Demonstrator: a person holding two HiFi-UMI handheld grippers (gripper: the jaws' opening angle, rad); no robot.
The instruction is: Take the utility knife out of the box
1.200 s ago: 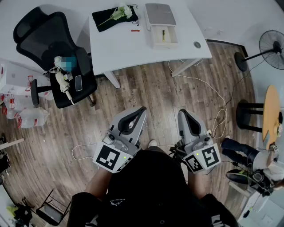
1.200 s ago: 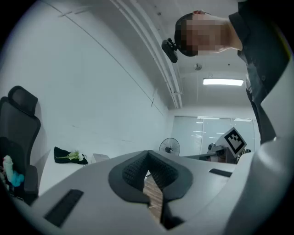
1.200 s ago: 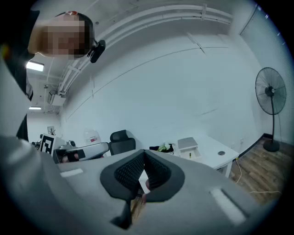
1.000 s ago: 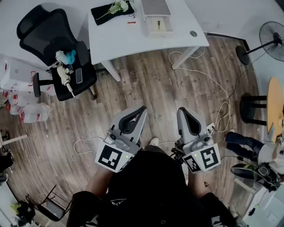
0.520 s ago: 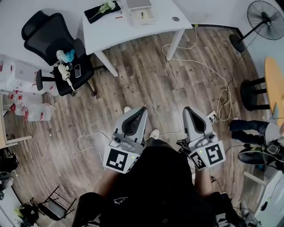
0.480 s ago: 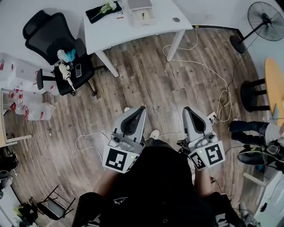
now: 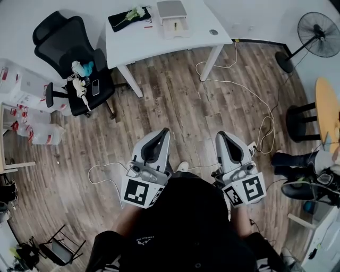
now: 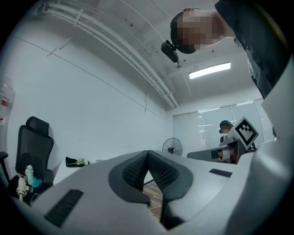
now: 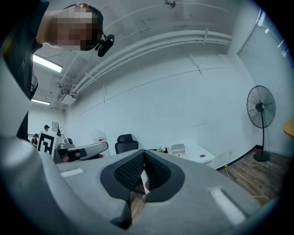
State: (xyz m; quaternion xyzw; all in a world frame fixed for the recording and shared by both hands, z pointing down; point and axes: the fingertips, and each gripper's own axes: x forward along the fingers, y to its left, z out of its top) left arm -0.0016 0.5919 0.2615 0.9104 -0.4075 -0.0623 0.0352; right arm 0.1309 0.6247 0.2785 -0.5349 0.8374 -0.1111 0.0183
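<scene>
Since a second ago the table [image 7: 159,45] has slid toward the top edge of the head view and looks smaller, so we now stand farther from it.

In the head view, we hold the left tool [image 7: 162,134] and the right tool [image 7: 221,138] side by side over the wooden floor [image 7: 175,101], close to our body and well apart from the table. Both point forward, which we judge to be a carrying pose, since nothing is within reach. The white box [image 7: 173,16] sits at the table's far edge with its tray open. The utility knife [image 7: 176,24] is only a faint speck inside it, still in the box. A black cloth with flowers [image 7: 129,17] lies just left of the box. An office chair [image 7: 71,58] stands left of the table and a fan [image 7: 317,34] far to the right.

In the left gripper view, the ribbed pads meet at their tips with nothing between them, so this tool is clenched and empty.

In the right gripper view, the pads are likewise pressed together on nothing. Beyond them the box rests on the table, far off.

We can read no brand or writing anywhere. Each tool's cube carries only black-and-white square markers.
</scene>
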